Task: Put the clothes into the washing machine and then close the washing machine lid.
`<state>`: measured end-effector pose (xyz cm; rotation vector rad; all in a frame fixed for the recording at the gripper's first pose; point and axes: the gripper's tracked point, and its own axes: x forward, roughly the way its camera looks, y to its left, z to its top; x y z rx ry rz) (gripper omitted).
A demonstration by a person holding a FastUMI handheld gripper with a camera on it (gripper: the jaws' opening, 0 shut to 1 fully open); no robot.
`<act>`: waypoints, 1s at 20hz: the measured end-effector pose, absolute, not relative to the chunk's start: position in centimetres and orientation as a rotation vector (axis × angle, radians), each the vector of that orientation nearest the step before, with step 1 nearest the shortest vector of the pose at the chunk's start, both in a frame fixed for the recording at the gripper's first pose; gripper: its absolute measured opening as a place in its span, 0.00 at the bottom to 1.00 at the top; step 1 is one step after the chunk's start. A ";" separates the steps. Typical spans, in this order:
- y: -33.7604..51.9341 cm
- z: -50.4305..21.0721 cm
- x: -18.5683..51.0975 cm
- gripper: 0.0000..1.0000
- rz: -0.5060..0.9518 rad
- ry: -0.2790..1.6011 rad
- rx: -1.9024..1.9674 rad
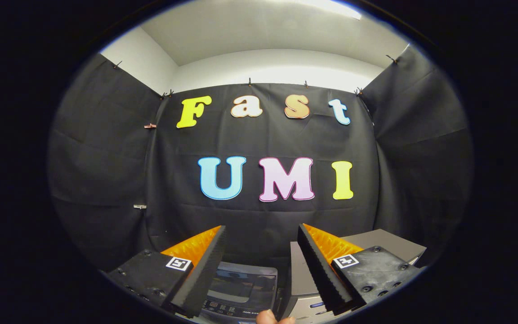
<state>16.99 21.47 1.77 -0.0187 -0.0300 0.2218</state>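
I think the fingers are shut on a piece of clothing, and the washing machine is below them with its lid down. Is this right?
Not quite. In the gripper view the gripper has its fingers open, with nothing between them; no clothing is held. The rest stands: the washing machine sits below the fingers, its lid appearing down.

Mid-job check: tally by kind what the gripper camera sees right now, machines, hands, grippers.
Washing machine, lid down, between the fingers: 1
Grey appliance beside it: 1
Gripper, fingers apart, holding nothing: 1
Fingertip of a person, below the washer: 1
Clothes: 0
Total: 4
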 end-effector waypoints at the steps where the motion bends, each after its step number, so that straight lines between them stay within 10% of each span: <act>1: 21.5 1.8 17.0 0.99 0.222 -0.030 -0.020; 20: 21.8 1.8 16.9 0.99 0.221 -0.034 -0.022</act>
